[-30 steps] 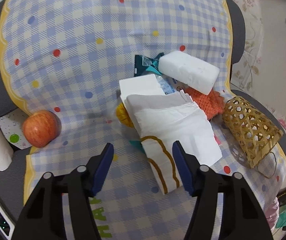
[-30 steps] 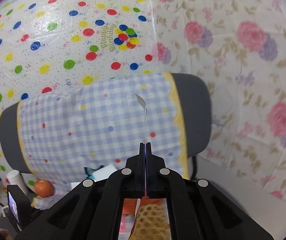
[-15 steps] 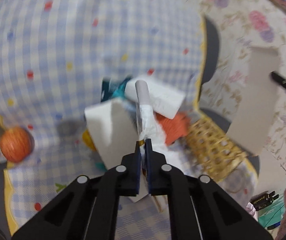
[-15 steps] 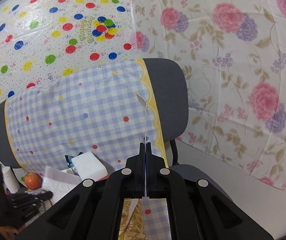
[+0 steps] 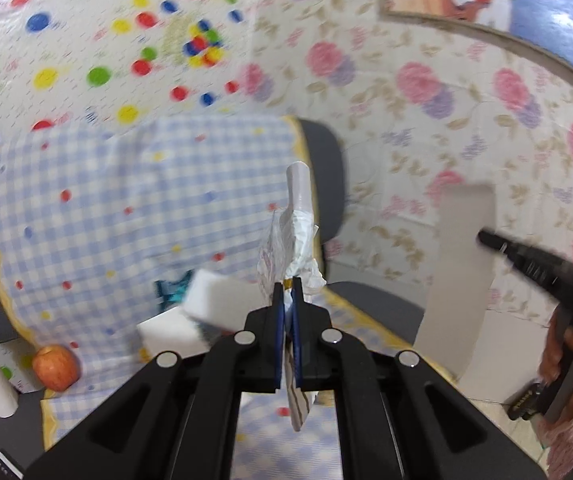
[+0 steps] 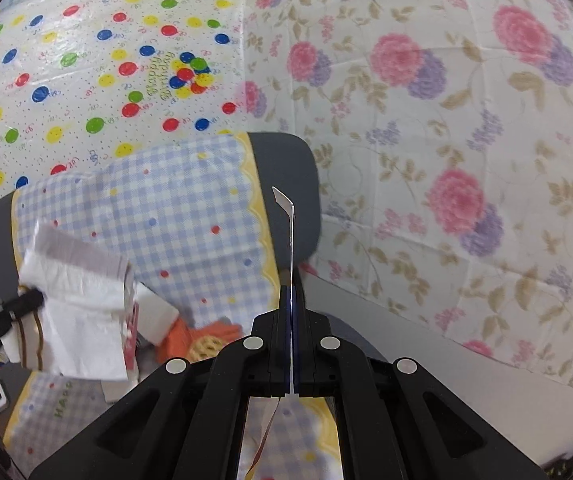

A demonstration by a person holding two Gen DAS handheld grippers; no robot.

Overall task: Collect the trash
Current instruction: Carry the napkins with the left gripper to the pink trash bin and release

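Note:
My left gripper [image 5: 287, 288] is shut on a crumpled white paper bag [image 5: 300, 236] with brown stripes and holds it up above the chair seat. In the right wrist view the same bag [image 6: 78, 320] hangs at the left from the left gripper's tip [image 6: 32, 301]. My right gripper [image 6: 291, 290] is shut on a thin white card [image 6: 291, 236], seen edge-on. In the left wrist view that card [image 5: 462, 280] shows flat at the right, pinched by the right gripper [image 5: 485, 237] in a person's hand.
A chair covered with a blue checked cloth [image 5: 98, 216] carries a white foam block [image 5: 222, 300], a teal wrapper [image 5: 169, 289], a white box [image 5: 164, 332] and an apple [image 5: 55, 367]. An orange knit cloth [image 6: 184, 336] and a woven basket [image 6: 206, 347] lie on the seat. Papered walls stand behind.
My left gripper closed on the white paper bag and raised it off the seat, its view tilting up toward the wall. The right gripper moved sideways, still holding the card.

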